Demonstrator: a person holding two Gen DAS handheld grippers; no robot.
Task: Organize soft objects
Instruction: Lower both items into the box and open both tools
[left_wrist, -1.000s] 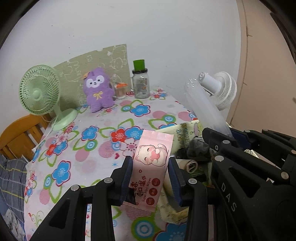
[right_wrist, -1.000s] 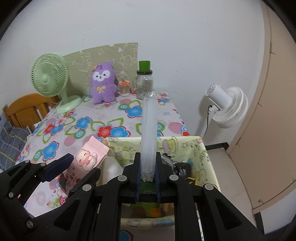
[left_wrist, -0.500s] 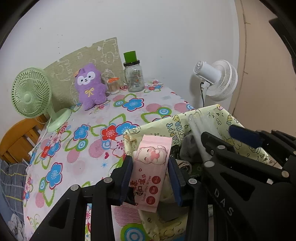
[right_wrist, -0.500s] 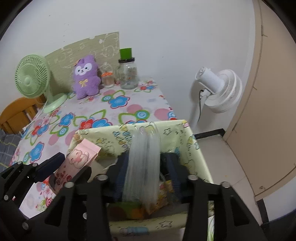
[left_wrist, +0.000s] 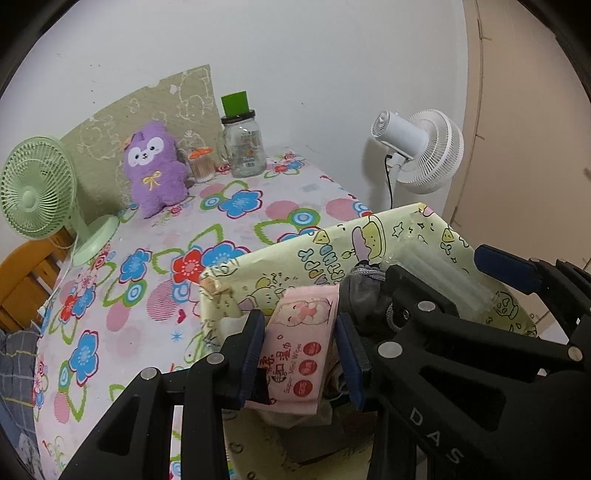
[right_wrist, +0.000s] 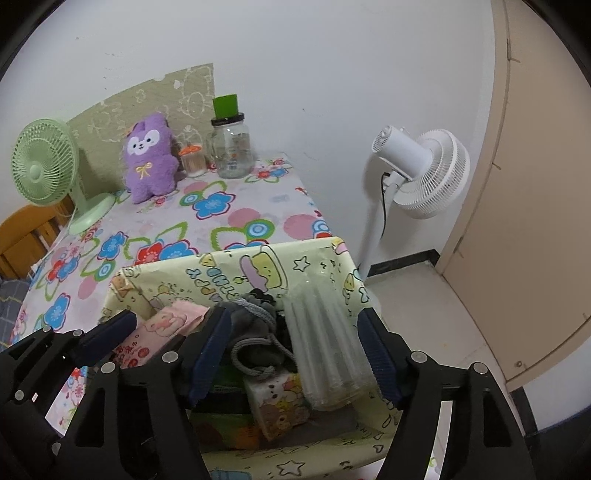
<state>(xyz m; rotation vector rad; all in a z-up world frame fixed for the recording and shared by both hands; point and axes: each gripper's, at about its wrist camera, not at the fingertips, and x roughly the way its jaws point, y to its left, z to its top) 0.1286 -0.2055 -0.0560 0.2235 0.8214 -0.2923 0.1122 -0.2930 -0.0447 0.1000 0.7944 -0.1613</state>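
Observation:
My left gripper (left_wrist: 299, 354) is shut on a pink wet-wipes pack (left_wrist: 299, 347) and holds it over the left part of a yellow cartoon-print storage box (left_wrist: 332, 243). In the right wrist view the pack (right_wrist: 155, 332) sits just inside the box (right_wrist: 229, 269). My right gripper (right_wrist: 293, 350) is open above the box. A clear sleeve of plastic cups (right_wrist: 325, 347) lies in the box between its jaws, leaning on the right wall. A grey drawstring pouch (right_wrist: 255, 332) and a cartoon tissue pack (right_wrist: 280, 402) lie inside.
The box stands at the near right edge of a flower-print table (left_wrist: 147, 258). At the back stand a green desk fan (left_wrist: 37, 192), a purple plush toy (left_wrist: 155, 170), a small orange-lidded jar (left_wrist: 201, 166) and a glass jar (left_wrist: 243, 147). A white floor fan (right_wrist: 421, 173) stands right of the table.
My right gripper has opened and let go of the cup sleeve, which now lies in the box. My left gripper has carried the wipes pack over and down into the box.

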